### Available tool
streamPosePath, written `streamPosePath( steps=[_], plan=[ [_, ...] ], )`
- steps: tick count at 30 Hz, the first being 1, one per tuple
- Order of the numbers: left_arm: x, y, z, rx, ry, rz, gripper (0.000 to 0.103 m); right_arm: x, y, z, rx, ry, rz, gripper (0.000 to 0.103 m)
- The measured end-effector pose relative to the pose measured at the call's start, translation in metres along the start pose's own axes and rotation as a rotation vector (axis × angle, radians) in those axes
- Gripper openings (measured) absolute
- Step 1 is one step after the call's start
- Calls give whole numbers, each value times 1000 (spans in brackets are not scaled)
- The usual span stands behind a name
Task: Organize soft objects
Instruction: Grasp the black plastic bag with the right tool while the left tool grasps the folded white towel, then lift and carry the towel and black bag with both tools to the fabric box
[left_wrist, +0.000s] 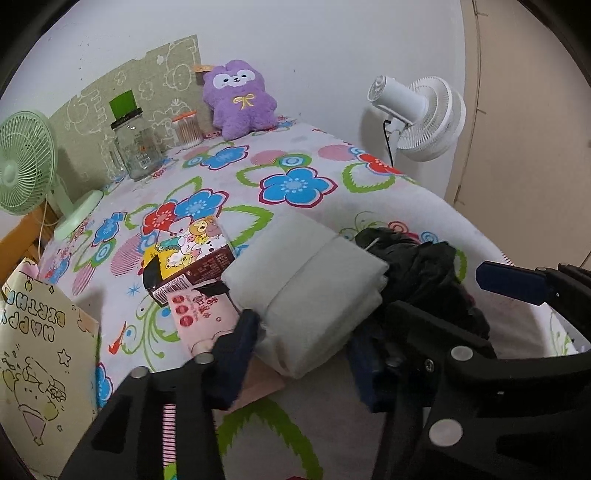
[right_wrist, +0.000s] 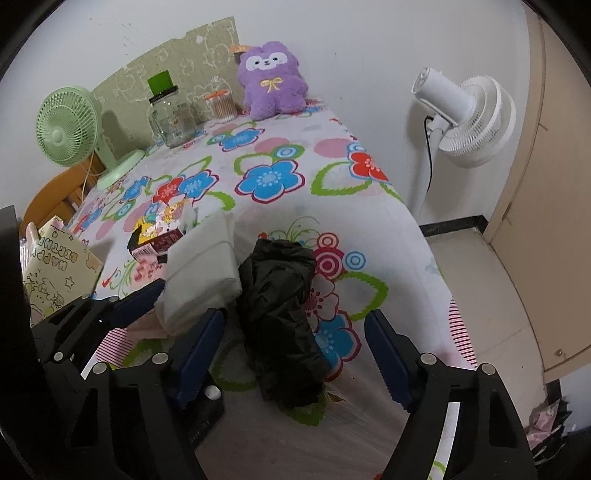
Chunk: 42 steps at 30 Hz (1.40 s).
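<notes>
A white soft pack (left_wrist: 303, 291) in clear wrap lies on the flowered tablecloth (left_wrist: 295, 184). My left gripper (left_wrist: 304, 332) has a blue pad pressed against each side of it. Just right of it lies a crumpled black bundle (right_wrist: 280, 314), which sits between the spread fingers of my right gripper (right_wrist: 295, 317). A gap shows on both sides, so neither pad touches it. The white pack (right_wrist: 201, 273) and a left finger (right_wrist: 136, 302) also show in the right wrist view. A purple plush (left_wrist: 240, 99) leans on the wall at the far end.
A pink tissue pack (left_wrist: 199, 314) and a cartoon box (left_wrist: 188, 254) lie left of the white pack. A gift bag (left_wrist: 37, 350) stands at the near left. A glass jar (left_wrist: 136, 147), a swab jar (left_wrist: 188, 129) and a green fan (left_wrist: 22, 166) stand far left; a white fan (right_wrist: 469, 118) stands beside the table.
</notes>
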<state>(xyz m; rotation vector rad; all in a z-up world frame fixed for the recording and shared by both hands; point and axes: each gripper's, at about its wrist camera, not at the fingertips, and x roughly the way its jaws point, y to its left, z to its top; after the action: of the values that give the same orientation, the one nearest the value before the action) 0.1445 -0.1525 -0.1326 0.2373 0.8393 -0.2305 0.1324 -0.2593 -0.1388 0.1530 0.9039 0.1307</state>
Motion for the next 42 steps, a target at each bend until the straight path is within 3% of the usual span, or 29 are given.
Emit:
streamPosePath(
  steps=[4,9,14,22,42],
  plan=[
    [0,3,0,-7,5,-1,36,5,2,1,7,11,18,71],
    [0,4,0,-4,10,-1,32,12,7,3,0,37,13,41],
    [-3,7,0,-11,11,-12,27,12,14,5,-20,35,24,29],
    [-11,12,1,-52,22,-47,20,0,25,6,-40,14,29,28],
    [-58,30,-6,-111,-52,-53,18,-43,54,5,-89,-63,40,28]
  ],
)
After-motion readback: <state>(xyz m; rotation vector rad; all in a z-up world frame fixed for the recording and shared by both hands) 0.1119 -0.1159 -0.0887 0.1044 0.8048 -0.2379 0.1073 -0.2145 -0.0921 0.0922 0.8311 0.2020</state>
